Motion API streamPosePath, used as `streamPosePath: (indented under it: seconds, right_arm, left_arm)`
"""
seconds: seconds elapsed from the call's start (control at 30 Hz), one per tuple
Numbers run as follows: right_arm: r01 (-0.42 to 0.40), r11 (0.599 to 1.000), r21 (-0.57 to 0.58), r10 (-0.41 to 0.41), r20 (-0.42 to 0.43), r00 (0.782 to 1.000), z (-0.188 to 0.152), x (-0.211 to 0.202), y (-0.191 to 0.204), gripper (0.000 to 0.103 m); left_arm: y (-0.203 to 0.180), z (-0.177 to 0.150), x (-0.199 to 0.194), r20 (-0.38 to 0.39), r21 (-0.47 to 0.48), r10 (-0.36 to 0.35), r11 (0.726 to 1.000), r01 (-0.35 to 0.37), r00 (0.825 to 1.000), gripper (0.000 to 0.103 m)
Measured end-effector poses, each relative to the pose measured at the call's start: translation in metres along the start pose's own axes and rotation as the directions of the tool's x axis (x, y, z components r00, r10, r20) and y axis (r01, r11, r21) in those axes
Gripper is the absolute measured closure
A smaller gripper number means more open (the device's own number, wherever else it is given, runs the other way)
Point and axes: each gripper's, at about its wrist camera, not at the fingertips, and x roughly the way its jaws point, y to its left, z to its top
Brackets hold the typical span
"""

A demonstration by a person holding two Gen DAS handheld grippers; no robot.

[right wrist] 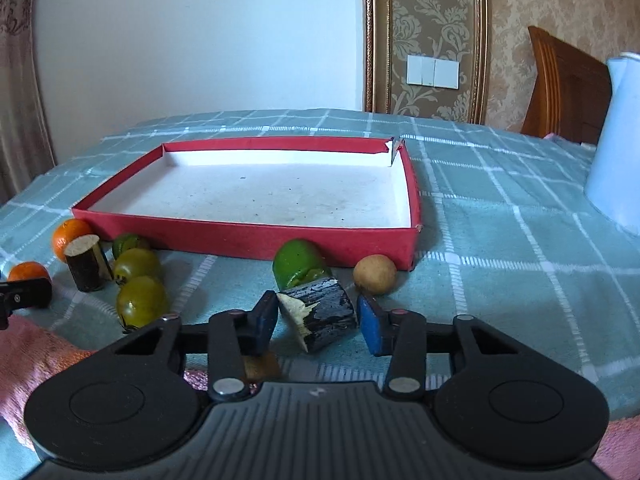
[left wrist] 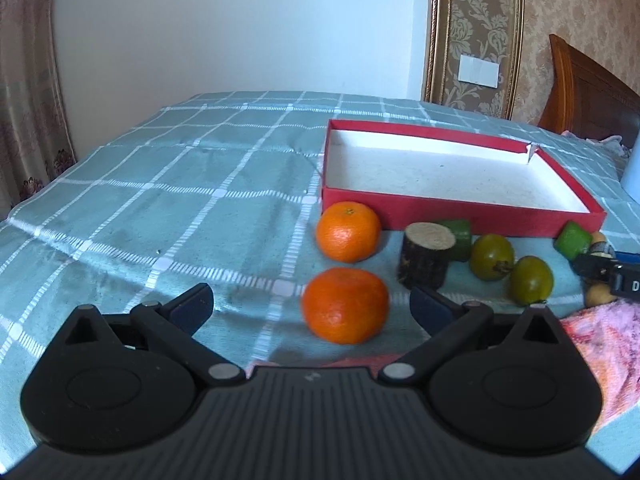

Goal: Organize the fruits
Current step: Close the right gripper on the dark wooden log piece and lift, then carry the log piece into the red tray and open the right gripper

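An empty red box (left wrist: 460,214) with a white inside (right wrist: 260,194) lies on the checked cloth. In the left wrist view my left gripper (left wrist: 312,306) is open, its jaws either side of a near orange (left wrist: 345,305); a second orange (left wrist: 348,231) lies behind it. Two green round fruits (left wrist: 491,257) (left wrist: 531,280) lie to the right. In the right wrist view my right gripper (right wrist: 318,322) is open around a dark log piece (right wrist: 320,314) lying on its side, not gripping it. A green fruit (right wrist: 298,262) and a small tan fruit (right wrist: 375,274) lie just beyond.
An upright log stub (left wrist: 426,254) stands among the fruits, with a green piece (left wrist: 460,234) behind it. A pink towel (left wrist: 604,344) lies at the near edge. A white jug (right wrist: 618,140) stands at the right. A wooden headboard (right wrist: 568,84) is behind.
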Motion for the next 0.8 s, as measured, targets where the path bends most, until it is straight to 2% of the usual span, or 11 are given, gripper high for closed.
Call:
streamPosePath:
  seconds: [0.2, 0.47, 0.8]
  right_arm:
    - [-0.002, 1.0, 0.015, 0.002, 0.013, 1.0, 0.0, -0.003, -0.002, 0.063]
    - [-0.009, 0.999, 0.038, 0.007, 0.059, 0.998, 0.005, -0.014, -0.004, 0.063]
    - [0.018, 1.0, -0.024, -0.015, 0.134, 0.991, 0.044, -0.011, 0.002, 0.063]
  left_arm:
    - [0.0, 0.0, 0.011, -0.044, -0.001, -0.03, 1.0, 0.03, 0.999, 0.0]
    - [-0.004, -0.001, 0.014, -0.044, 0.031, -0.041, 0.999, 0.042, 0.998, 0.0]
    - [-0.01, -0.001, 0.017, -0.05, 0.075, -0.061, 0.995, 0.065, 0.997, 0.001]
